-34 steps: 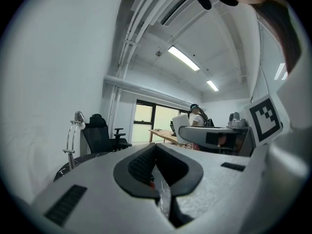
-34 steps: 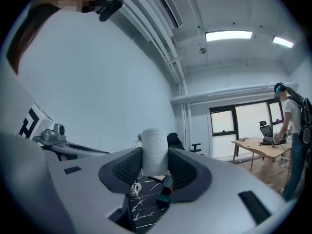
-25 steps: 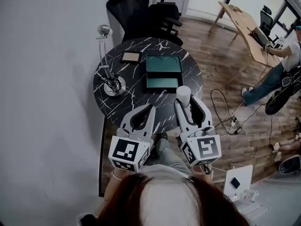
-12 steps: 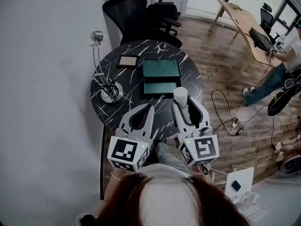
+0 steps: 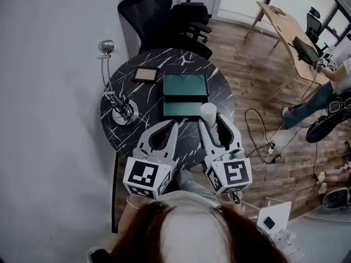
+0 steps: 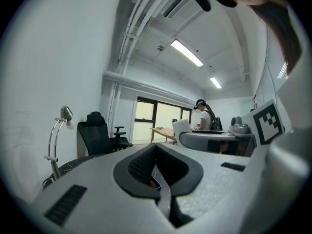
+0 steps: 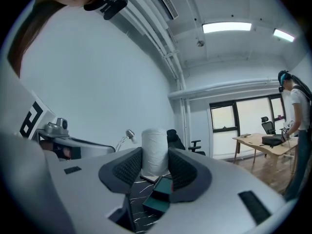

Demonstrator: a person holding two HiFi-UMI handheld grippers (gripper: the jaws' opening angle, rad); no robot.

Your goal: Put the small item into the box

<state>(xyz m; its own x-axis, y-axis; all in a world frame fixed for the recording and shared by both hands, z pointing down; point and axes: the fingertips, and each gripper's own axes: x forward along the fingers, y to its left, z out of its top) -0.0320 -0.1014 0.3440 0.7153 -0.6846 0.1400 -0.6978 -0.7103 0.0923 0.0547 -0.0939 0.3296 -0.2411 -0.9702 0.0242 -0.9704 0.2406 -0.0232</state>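
My right gripper (image 5: 211, 124) is shut on an upright white cylinder (image 5: 208, 112), held above the near edge of the round black marble table (image 5: 219, 92). In the right gripper view the cylinder (image 7: 155, 140) stands between the ribbed pads of the right gripper (image 7: 155, 155). An open dark green box (image 5: 185, 85) lies on the table just beyond it, its second half (image 5: 182, 109) on the near side. My left gripper (image 5: 171, 126) hangs beside the right one, shut and holding nothing; the left gripper (image 6: 156, 147) shows its tips touching.
A small tan flat piece (image 5: 146, 74) lies left of the box. A chrome desk lamp (image 5: 112, 92) stands at the table's left rim. Black office chairs (image 5: 164, 10) sit behind the table. Cables (image 5: 263, 133) trail on the wooden floor, with a person (image 5: 329, 86) at the right.
Both grippers have drifted slightly left toward the box. The cylinder stays gripped in the right jaws. The view has shifted, so the table sits a little further left.
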